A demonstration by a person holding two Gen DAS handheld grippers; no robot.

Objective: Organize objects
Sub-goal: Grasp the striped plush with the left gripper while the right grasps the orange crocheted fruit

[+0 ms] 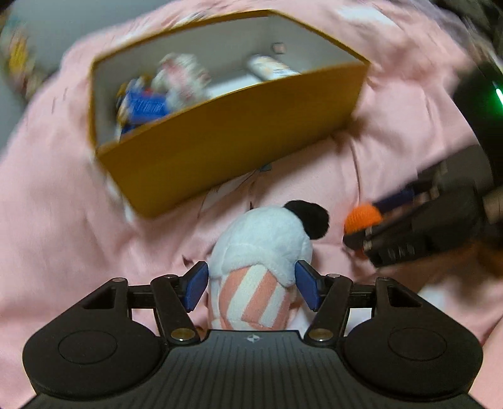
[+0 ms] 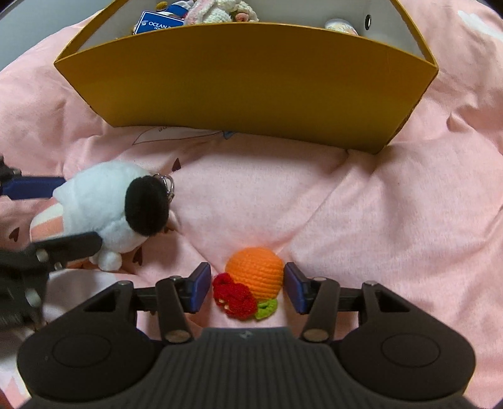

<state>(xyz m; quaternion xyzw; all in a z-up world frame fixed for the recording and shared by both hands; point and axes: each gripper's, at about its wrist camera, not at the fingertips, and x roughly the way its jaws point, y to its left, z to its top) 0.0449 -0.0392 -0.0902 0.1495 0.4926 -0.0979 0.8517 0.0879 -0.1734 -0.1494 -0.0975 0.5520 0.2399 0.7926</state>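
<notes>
A white plush toy (image 1: 261, 242) with a black ear and pink-striped body is lying on a pink bedspread (image 1: 63, 204), sitting between the blue pads of the left claw (image 1: 251, 284), whose jaws are standing wide and flanking the toy's sides; whether the pads are pressing it cannot be told. A metal key ring (image 2: 168, 185) is showing by the toy's black ear in the right wrist view. Just beside it, a crocheted orange (image 2: 255, 272) with a red flower and green leaf is resting on the bedspread between the pads of the right claw (image 2: 247, 288), which is standing partly open, with a gap showing on the left side and the right pad close against the yarn. Beyond both toys, a yellow cardboard box (image 2: 245, 85) is sitting on the bedspread, already holding a blue packet (image 2: 160, 22), knitted items (image 2: 217, 11) and other small things.
</notes>
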